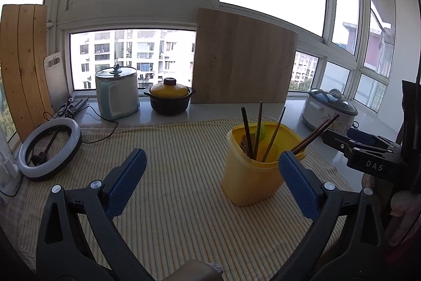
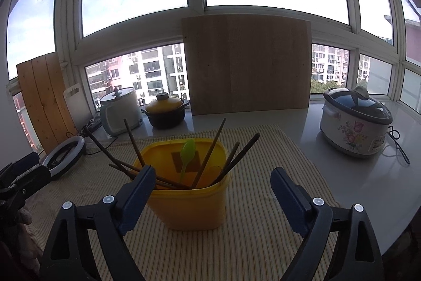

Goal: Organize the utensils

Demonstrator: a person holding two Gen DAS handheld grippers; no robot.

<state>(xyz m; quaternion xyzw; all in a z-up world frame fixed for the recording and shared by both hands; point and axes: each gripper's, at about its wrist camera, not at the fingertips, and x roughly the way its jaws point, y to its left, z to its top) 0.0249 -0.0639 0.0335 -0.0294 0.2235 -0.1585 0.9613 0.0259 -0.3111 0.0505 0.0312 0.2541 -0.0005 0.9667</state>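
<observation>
A yellow plastic container [image 1: 250, 175] stands upright on a striped cloth [image 1: 171, 149]; it also shows in the right wrist view [image 2: 189, 207]. Several dark wooden chopsticks [image 2: 210, 152] and a green plastic spoon [image 2: 187, 152] stand in it. The chopsticks also show in the left wrist view [image 1: 247, 131]. My left gripper [image 1: 213, 170] is open and empty, just left of the container. My right gripper [image 2: 213, 183] is open and empty, right in front of the container. The right gripper also shows at the right edge of the left wrist view [image 1: 368, 149].
On the sill stand a white-green cooker [image 1: 117, 94], a yellow-lidded dark pot [image 1: 169, 96], a leaning wooden board [image 1: 242, 57] and a floral slow cooker [image 2: 355, 120]. A ring light [image 1: 50, 149] lies at the cloth's left. Wooden planks [image 1: 22, 65] lean at far left.
</observation>
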